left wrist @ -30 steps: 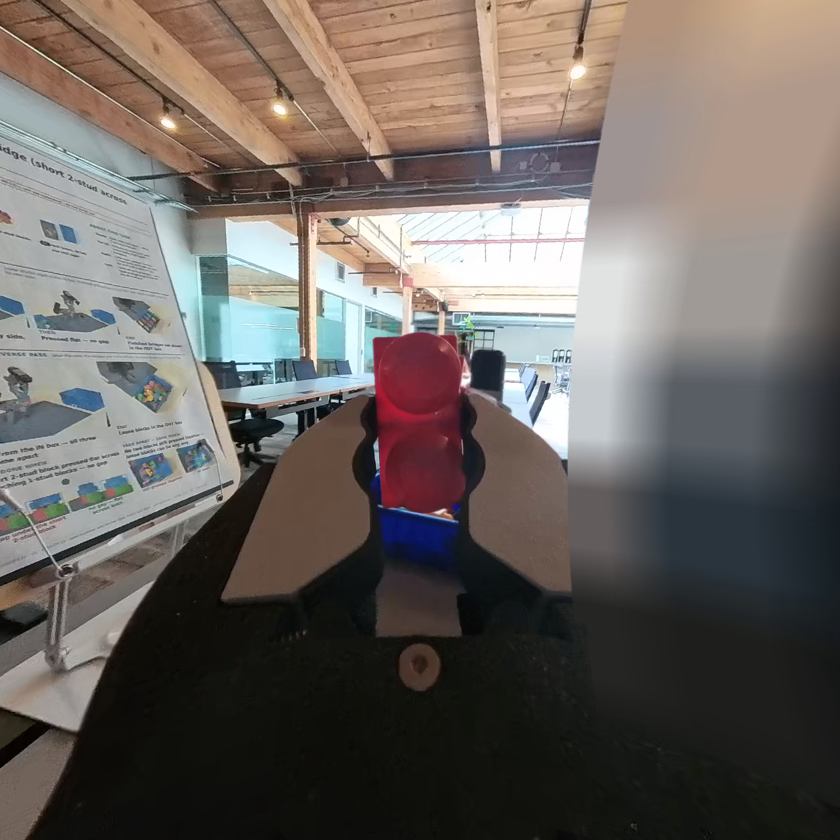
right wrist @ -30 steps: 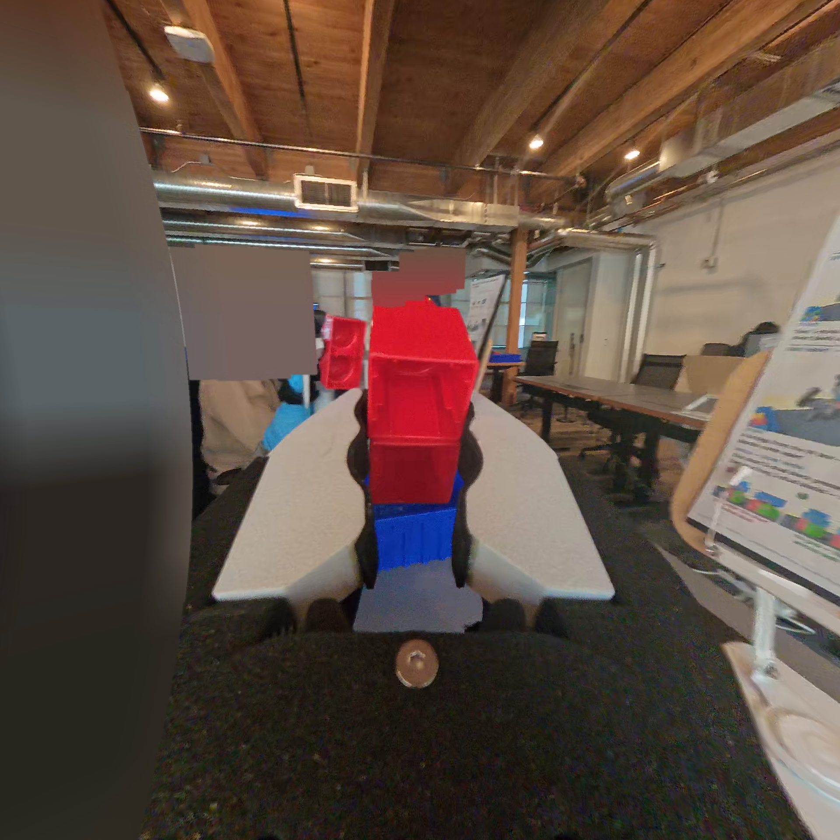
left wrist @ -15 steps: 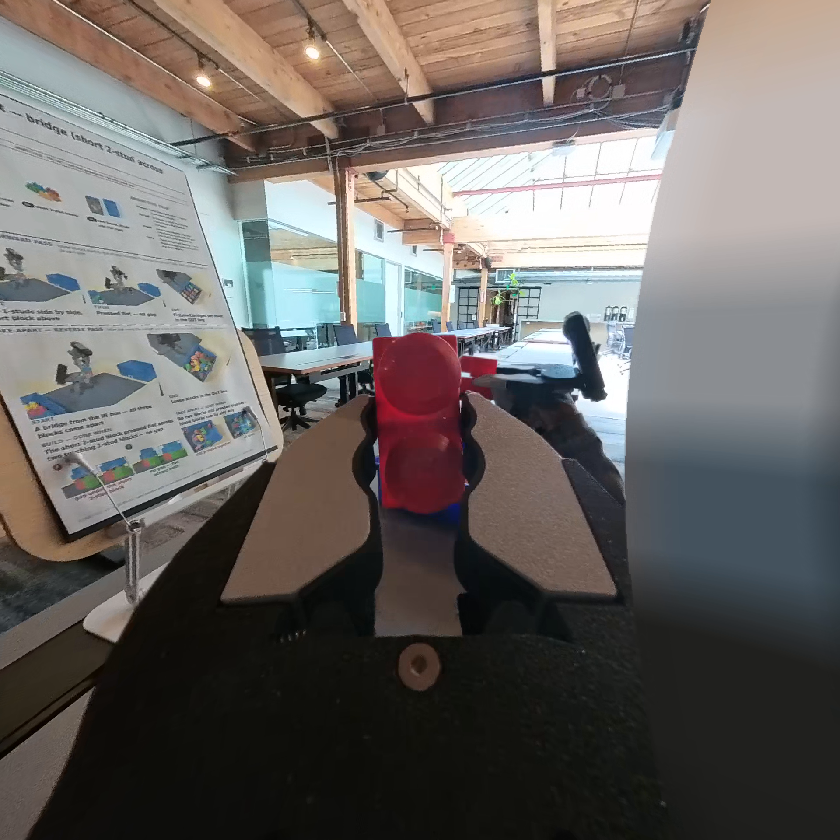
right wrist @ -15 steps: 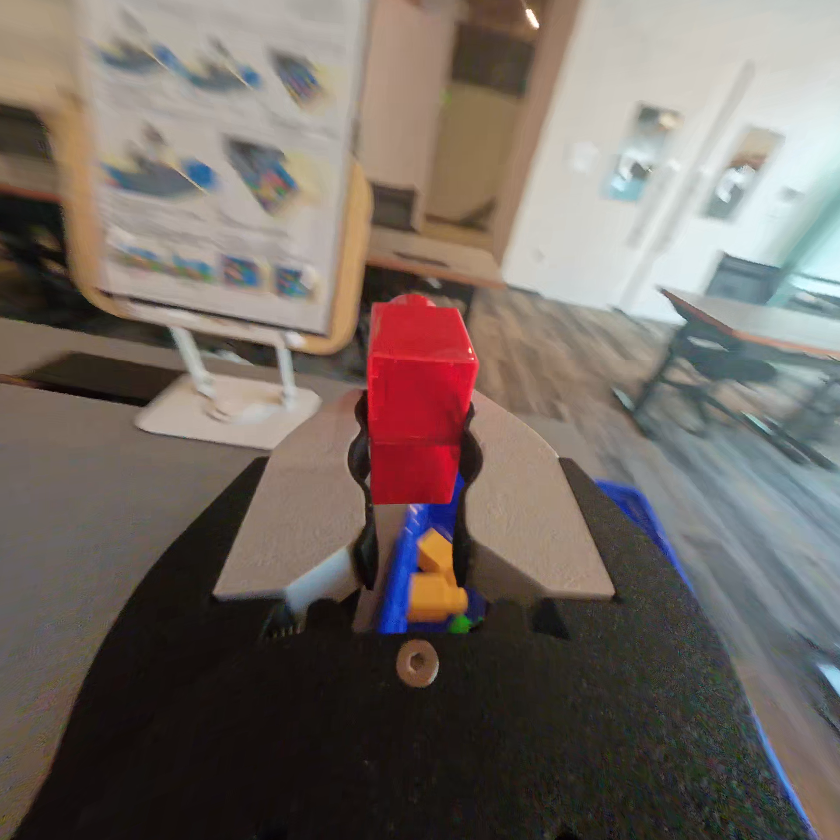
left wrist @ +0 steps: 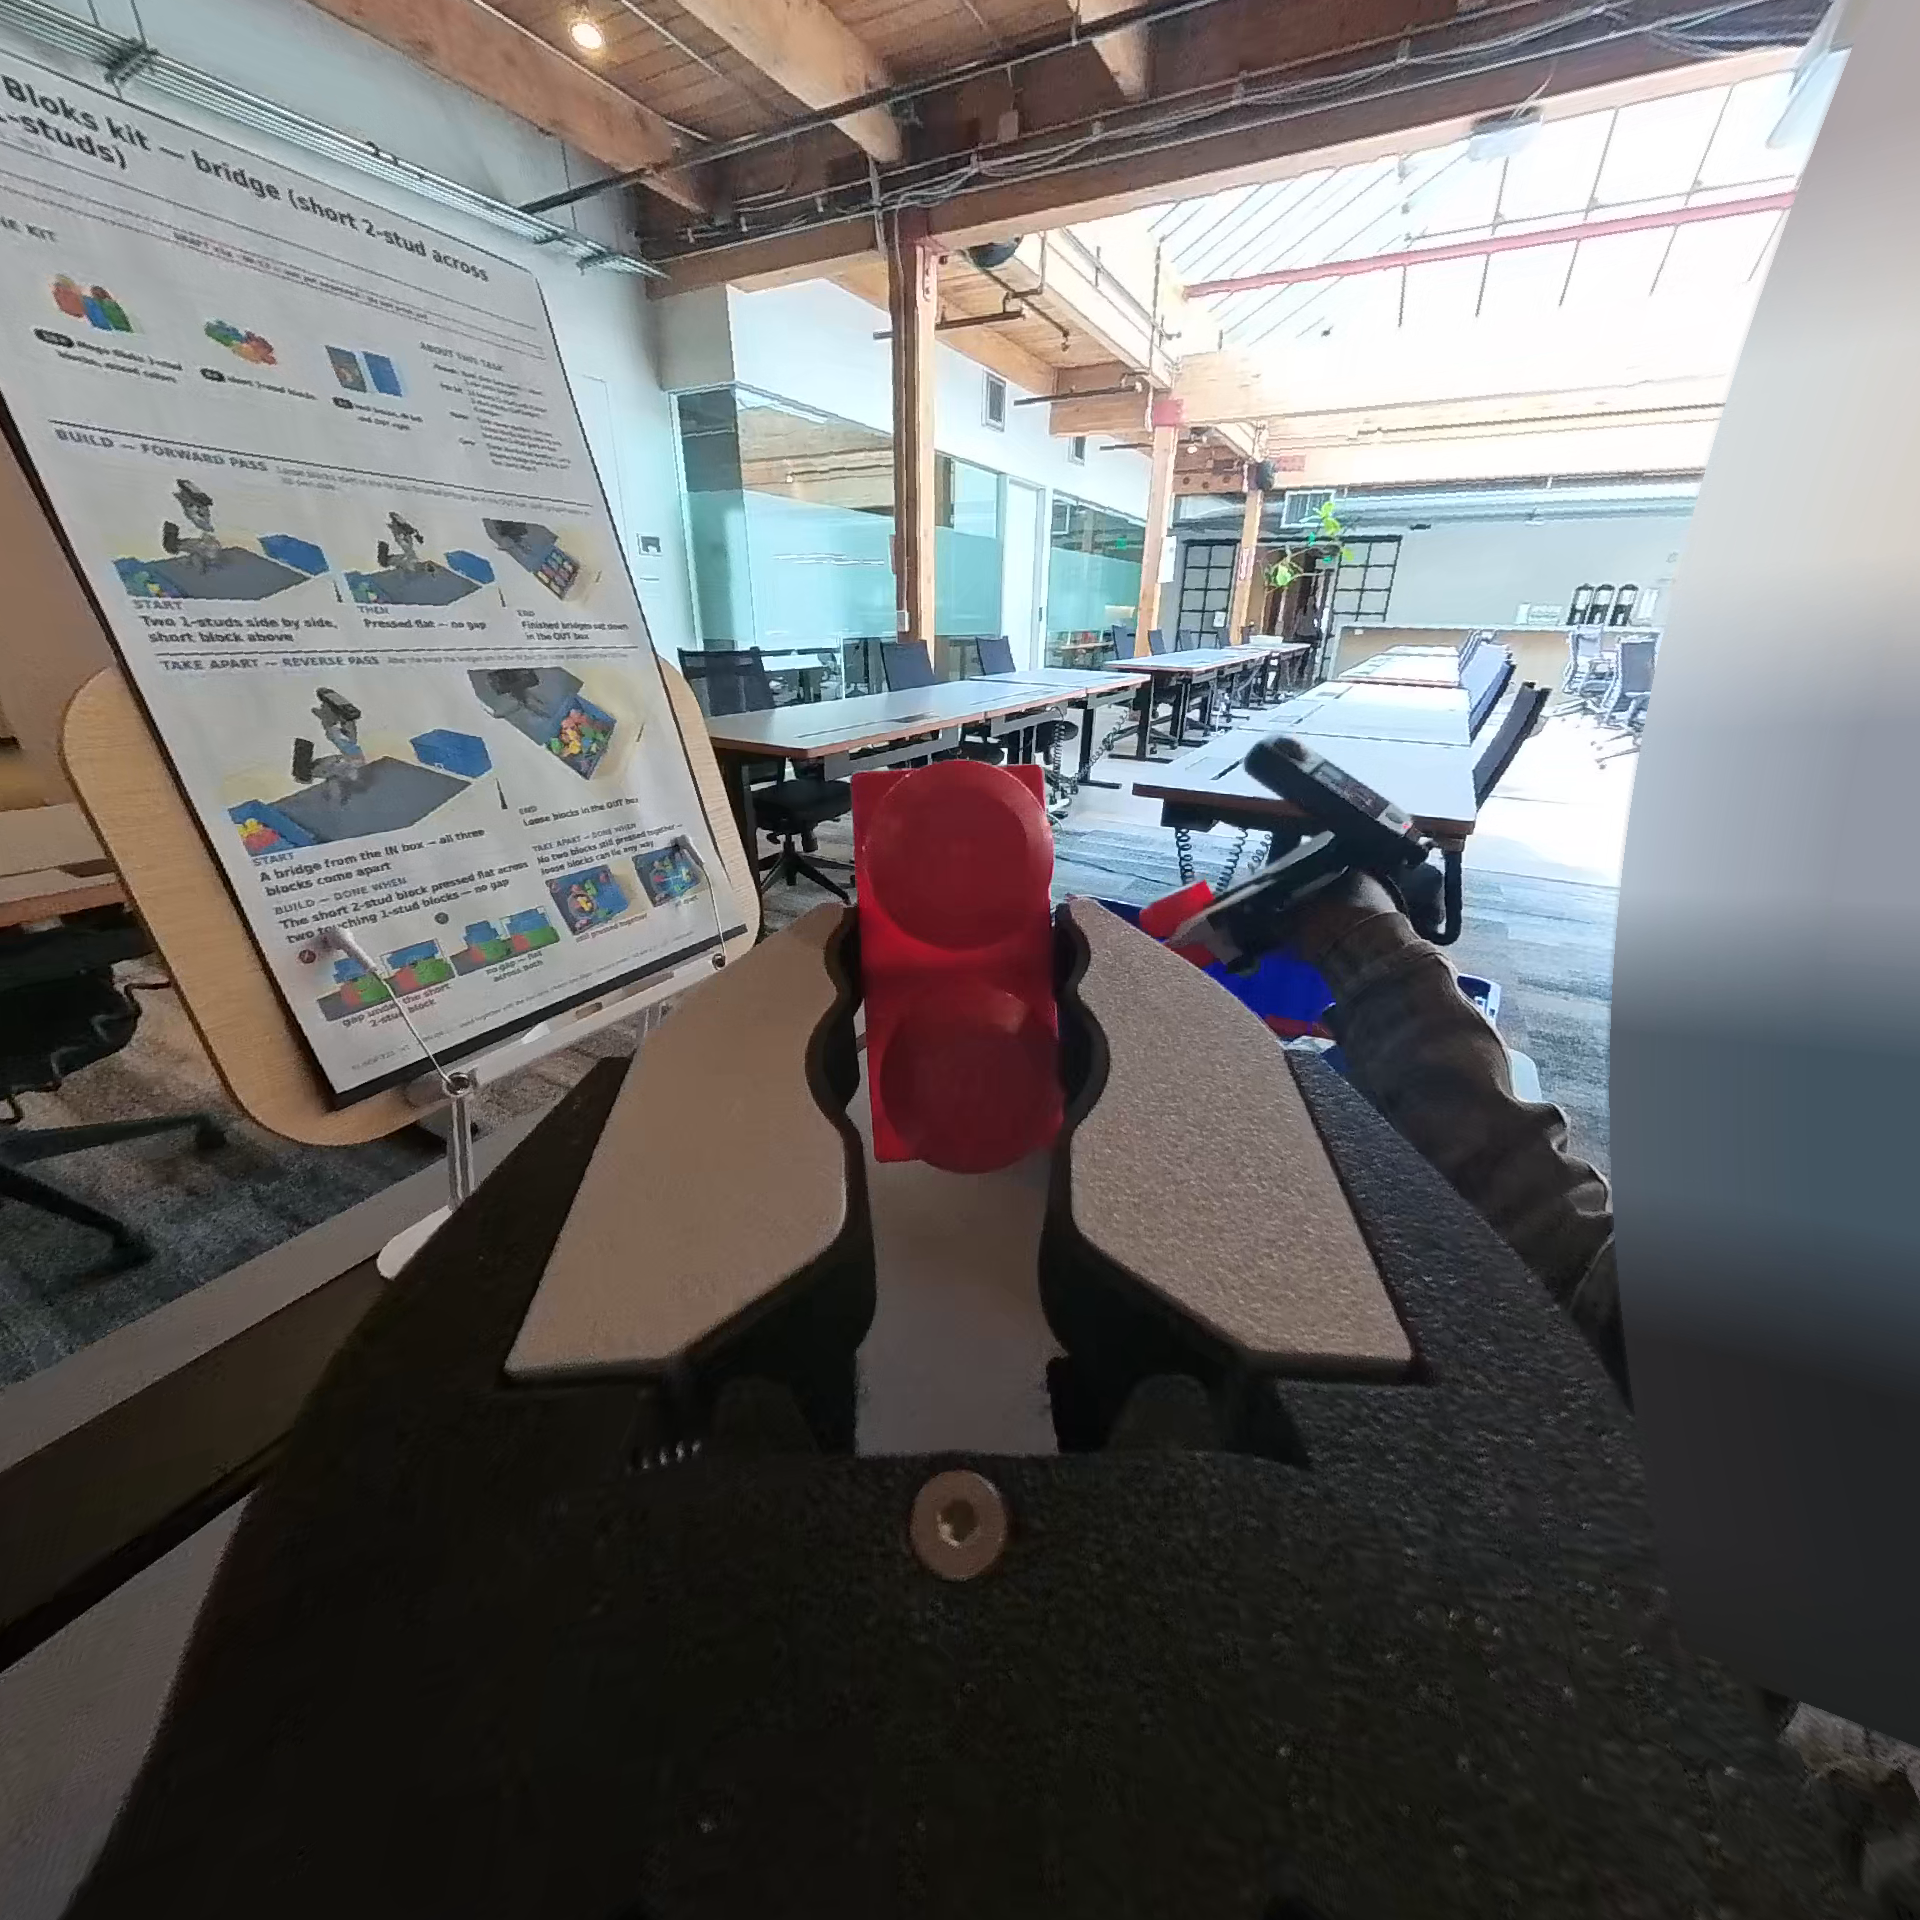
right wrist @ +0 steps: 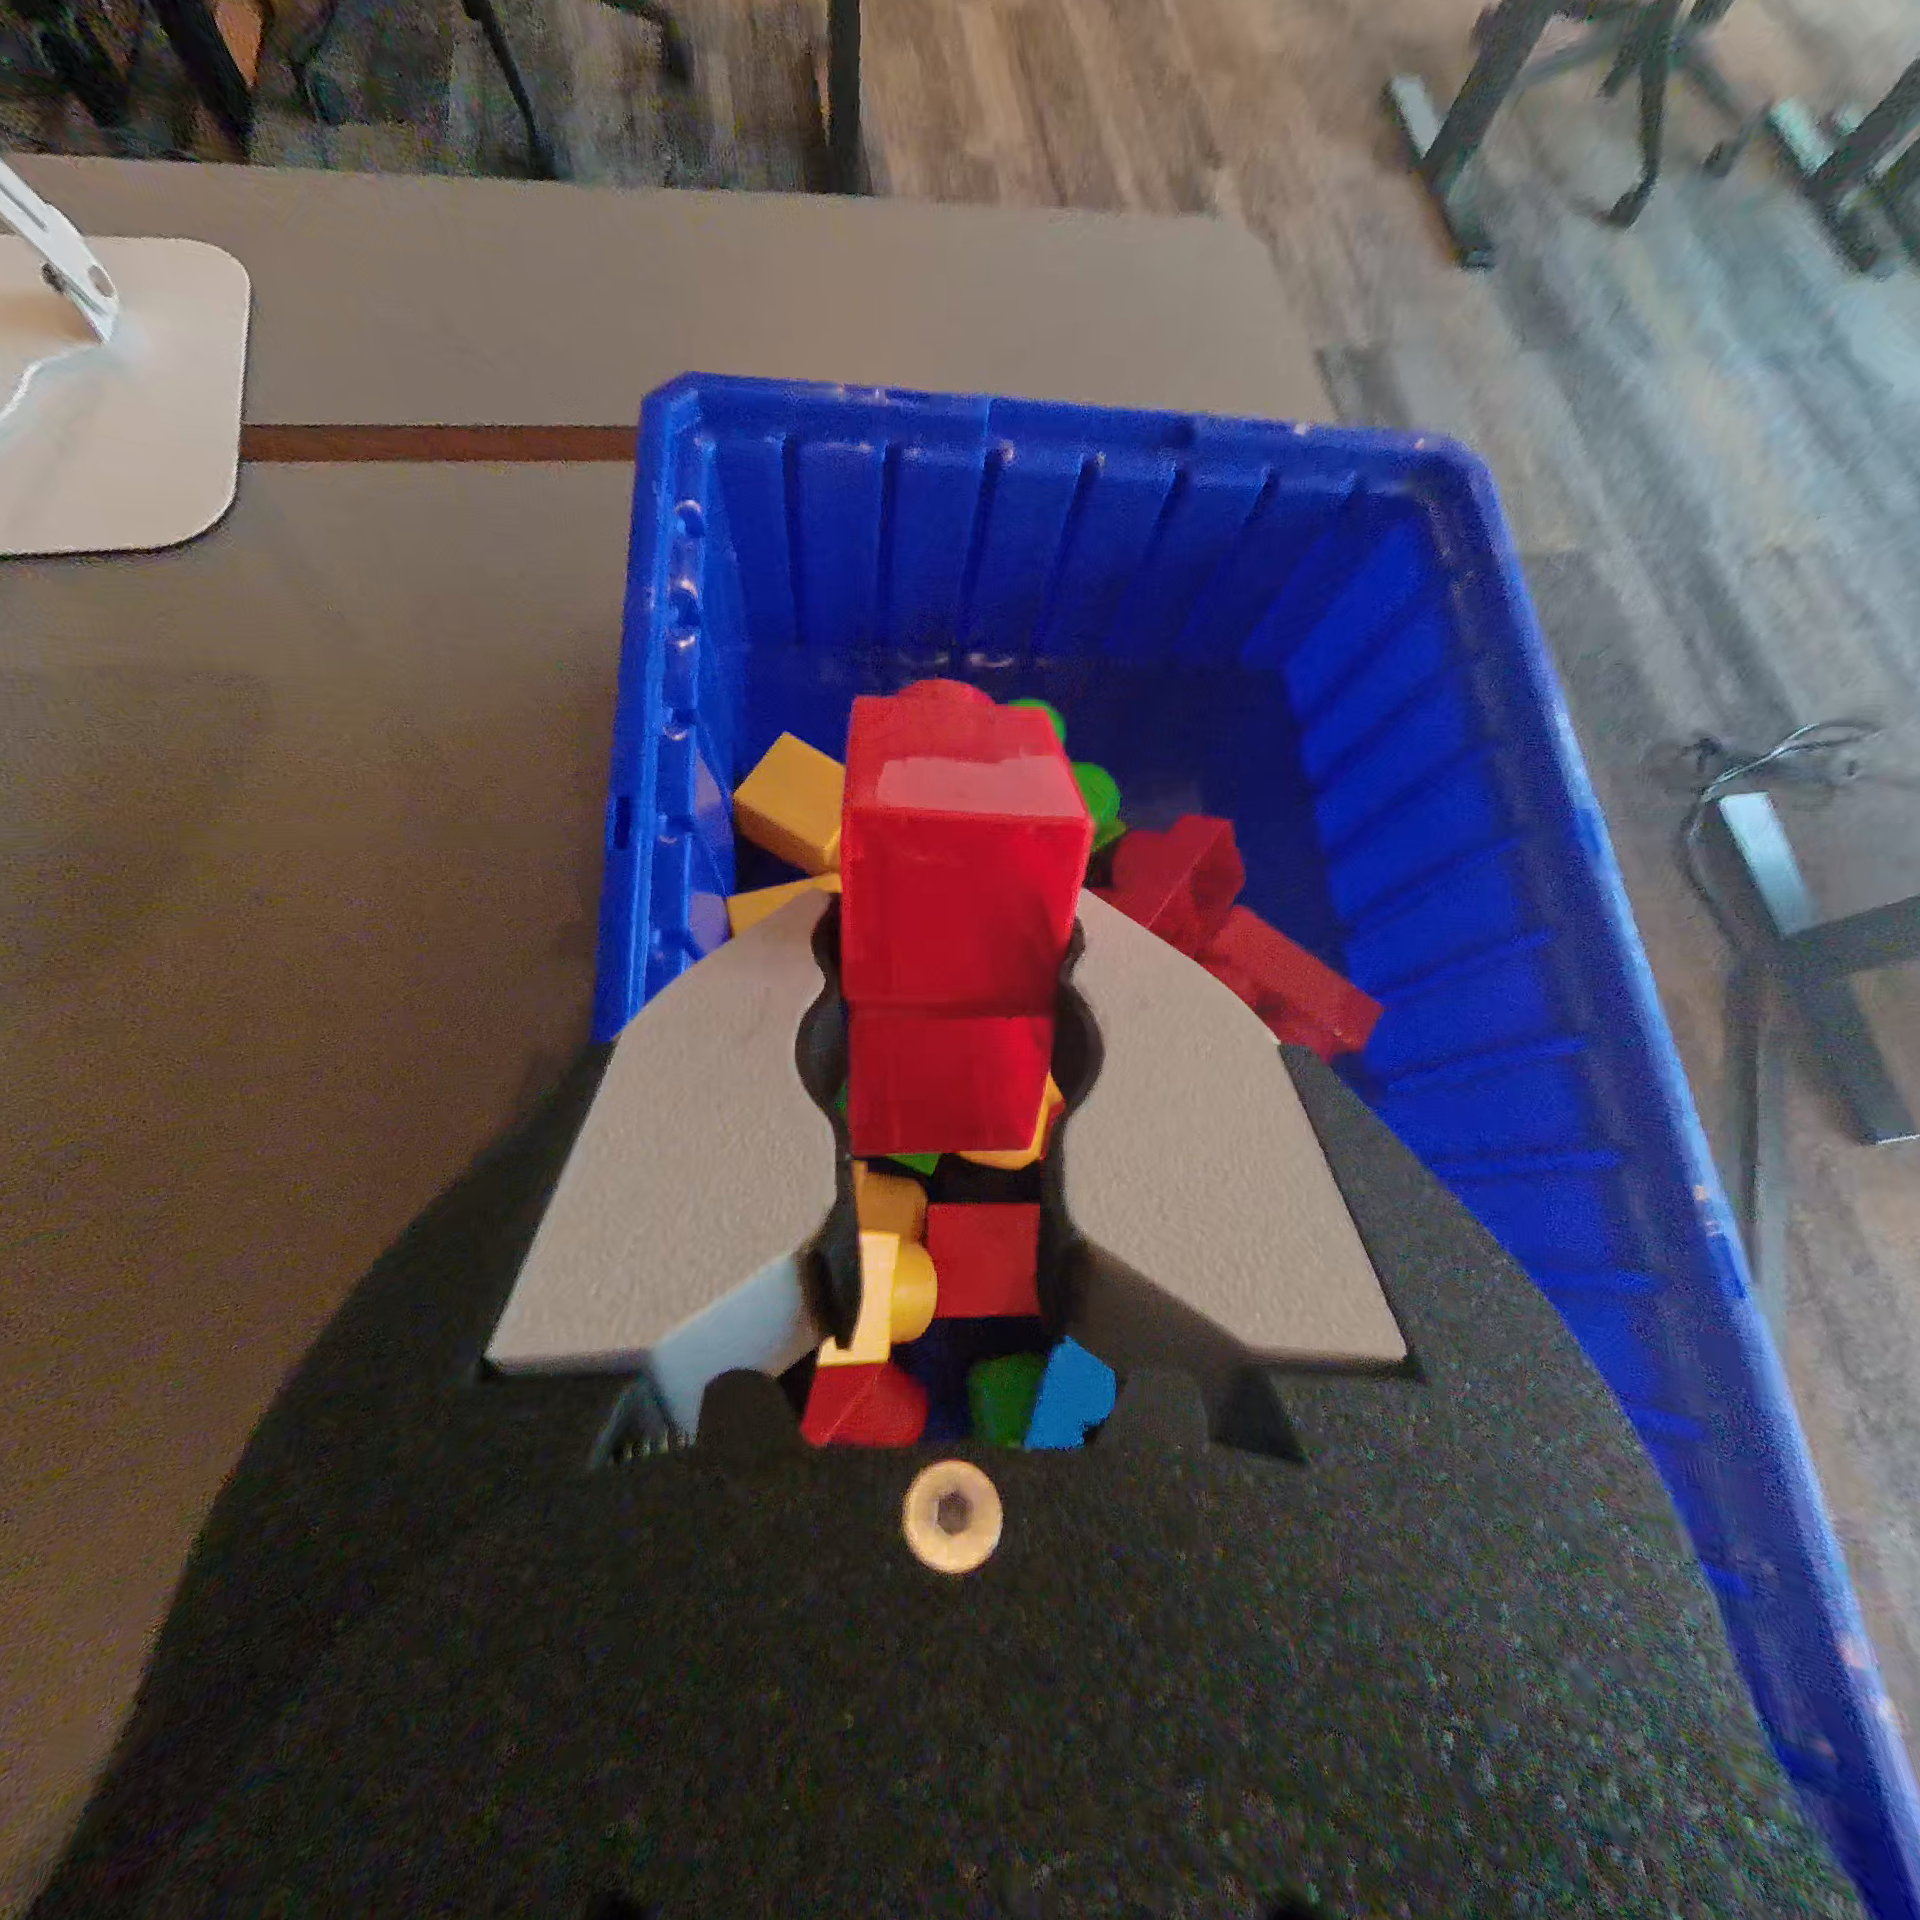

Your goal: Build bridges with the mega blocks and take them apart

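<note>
My left gripper (left wrist: 954,997) is shut on a red two-stud block (left wrist: 951,956), studs facing the camera, held up in the air. My right gripper (right wrist: 951,997) is shut on red blocks (right wrist: 956,914), a one-stud block stacked on another red piece, held over the blue bin (right wrist: 1455,831). The bin holds several loose yellow, red, green and blue blocks (right wrist: 1226,914). In the left wrist view the right gripper and the sleeve holding it (left wrist: 1423,1039) show to the right, above the blue bin (left wrist: 1278,987).
An instruction sheet on a wooden stand (left wrist: 312,644) stands on the table at the left; its white base (right wrist: 104,416) shows in the right wrist view. The brown table top (right wrist: 312,831) lies left of the bin. The floor (right wrist: 1662,312) drops off beyond it. Tip to tip, the grippers are about 55 cm apart.
The two grippers have separated. My right gripper swung down from level to point into the blue bin with its red blocks. My left gripper turned left, still holding the red two-stud block.
</note>
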The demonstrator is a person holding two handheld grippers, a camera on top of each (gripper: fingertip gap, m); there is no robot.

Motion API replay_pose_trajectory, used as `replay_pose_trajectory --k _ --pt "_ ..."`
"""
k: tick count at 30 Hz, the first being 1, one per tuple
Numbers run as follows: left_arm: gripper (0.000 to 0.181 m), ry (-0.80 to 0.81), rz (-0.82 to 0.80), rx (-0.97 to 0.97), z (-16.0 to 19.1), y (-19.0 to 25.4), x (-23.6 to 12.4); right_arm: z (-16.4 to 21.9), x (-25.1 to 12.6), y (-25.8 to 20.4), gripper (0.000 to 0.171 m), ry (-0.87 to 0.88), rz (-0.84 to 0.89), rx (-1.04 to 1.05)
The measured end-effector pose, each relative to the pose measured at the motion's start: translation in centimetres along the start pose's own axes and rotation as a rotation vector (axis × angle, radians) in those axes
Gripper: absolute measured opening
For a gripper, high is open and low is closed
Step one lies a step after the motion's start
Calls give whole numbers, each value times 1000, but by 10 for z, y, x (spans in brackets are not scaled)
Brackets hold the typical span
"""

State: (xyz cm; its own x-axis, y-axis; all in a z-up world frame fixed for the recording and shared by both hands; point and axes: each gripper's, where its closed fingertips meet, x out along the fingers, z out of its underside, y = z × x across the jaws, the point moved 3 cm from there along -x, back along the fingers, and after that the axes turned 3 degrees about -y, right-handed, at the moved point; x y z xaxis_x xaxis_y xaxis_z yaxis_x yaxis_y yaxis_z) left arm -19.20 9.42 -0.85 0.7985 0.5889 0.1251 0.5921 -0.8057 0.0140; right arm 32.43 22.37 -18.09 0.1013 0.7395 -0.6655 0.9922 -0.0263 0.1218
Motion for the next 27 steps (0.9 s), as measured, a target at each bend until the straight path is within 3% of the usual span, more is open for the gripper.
replay_pose_trajectory --k 15,21,24,27 --pt "34 -39 -5 13 4 2 5 17 5 3 37 -70 -118 111" --pt "34 -60 7 14 7 3 7 15 3 1 69 -69 -149 166" --pt "34 -78 20 15 9 5 9 1 -8 -10 69 19 -216 150" --pt "34 -109 35 18 14 6 12 -31 -37 -38 66 221 -362 82"
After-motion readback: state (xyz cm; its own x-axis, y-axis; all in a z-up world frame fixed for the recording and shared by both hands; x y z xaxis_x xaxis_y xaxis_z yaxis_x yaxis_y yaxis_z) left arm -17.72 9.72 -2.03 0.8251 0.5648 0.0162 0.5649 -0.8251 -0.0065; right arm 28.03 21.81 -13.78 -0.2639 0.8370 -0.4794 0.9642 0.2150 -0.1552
